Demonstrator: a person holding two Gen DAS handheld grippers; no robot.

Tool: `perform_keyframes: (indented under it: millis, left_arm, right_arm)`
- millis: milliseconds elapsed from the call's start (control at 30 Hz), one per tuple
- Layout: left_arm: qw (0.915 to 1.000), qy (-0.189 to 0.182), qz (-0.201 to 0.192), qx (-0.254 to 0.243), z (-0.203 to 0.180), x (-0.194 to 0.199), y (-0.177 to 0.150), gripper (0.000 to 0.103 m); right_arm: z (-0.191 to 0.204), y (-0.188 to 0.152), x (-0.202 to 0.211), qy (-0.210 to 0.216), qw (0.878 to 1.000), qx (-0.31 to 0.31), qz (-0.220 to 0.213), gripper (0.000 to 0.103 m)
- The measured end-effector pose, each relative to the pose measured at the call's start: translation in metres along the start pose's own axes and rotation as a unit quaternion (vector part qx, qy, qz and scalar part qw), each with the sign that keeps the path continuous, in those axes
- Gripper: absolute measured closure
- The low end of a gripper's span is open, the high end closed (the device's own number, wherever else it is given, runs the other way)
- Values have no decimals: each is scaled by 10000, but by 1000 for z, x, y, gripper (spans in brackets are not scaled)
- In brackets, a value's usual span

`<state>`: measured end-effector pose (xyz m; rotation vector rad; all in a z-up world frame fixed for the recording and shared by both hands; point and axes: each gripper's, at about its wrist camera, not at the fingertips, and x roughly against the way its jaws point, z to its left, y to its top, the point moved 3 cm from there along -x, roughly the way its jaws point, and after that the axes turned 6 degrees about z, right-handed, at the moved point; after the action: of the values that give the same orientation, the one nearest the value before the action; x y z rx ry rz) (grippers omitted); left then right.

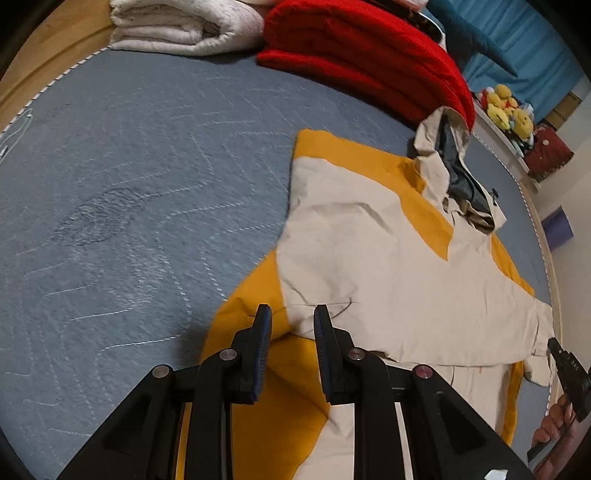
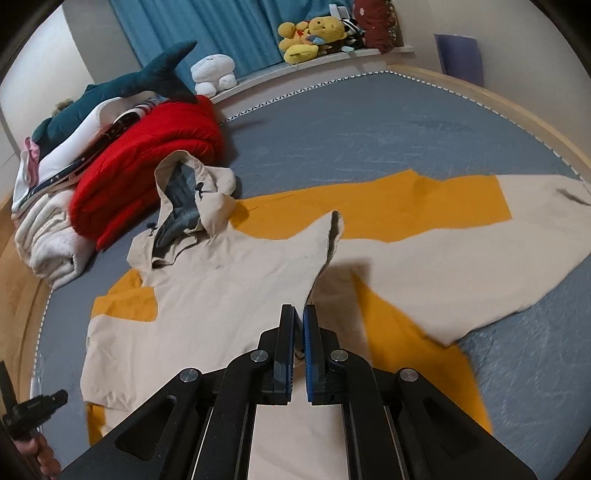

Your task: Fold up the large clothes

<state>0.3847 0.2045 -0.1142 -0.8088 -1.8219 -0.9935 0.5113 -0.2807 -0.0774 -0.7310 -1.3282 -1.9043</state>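
Cream and mustard-yellow fabric makes up the hooded jacket (image 2: 229, 295), which lies spread flat on a grey-blue quilted mattress (image 1: 129, 184) so that it can be folded. Its hood (image 2: 188, 199) points toward the piles at the head of the bed, and one sleeve (image 2: 517, 236) stretches out flat to the side. A cream sleeve panel (image 1: 388, 266) already lies across the body, a sign, I judge, that the fold is partway done.

Left tongs (image 1: 291, 317) hover above the crease where cream meets yellow, jaws narrowly apart; nothing appears to be pinched between them, though the view is steep. Right tongs (image 2: 299, 314) are closed almost flat. A raised peak of cream cloth stands just ahead of their tips, but whether any of it is caught I cannot tell.

Beyond the jacket sit a folded red quilt (image 2: 147, 166) and a folded white blanket (image 1: 177, 26), stacked clear of the working space. Plush toys (image 2: 314, 33) line a ledge before a blue curtain (image 2: 221, 29).
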Motion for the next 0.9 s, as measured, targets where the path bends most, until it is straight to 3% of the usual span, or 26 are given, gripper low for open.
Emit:
perform_keyframes:
  millis: [200, 333, 433, 567, 700, 800, 900]
  left_arm:
    - [9998, -64, 84, -189, -9, -14, -1, 82]
    - [9996, -89, 201, -186, -11, -27, -3, 81]
    - [9990, -142, 410, -111, -11, -38, -6, 81]
    - [9994, -98, 280, -150, -13, -35, -3, 81]
    - [9990, -321, 288, -77, -11, -40, -3, 81]
    - [9980, -237, 575, 62, 0, -60, -6, 81]
    - [9975, 10, 709, 0, 3, -69, -9, 83]
  right_arm:
    - [-26, 12, 1, -3, 10000, 57, -1, 98]
    - [-40, 15, -7, 115, 9997, 54, 231, 97]
    - [-54, 14, -21, -58, 9984, -99, 559, 93]
    - [-73, 16, -23, -449, 9973, -366, 453, 91]
    - [-66, 15, -29, 22, 9985, -290, 463, 90]
    - [-60, 5, -52, 344, 9952, -299, 861, 89]
    - [-66, -16, -83, 97, 9890, -412, 1417, 89]
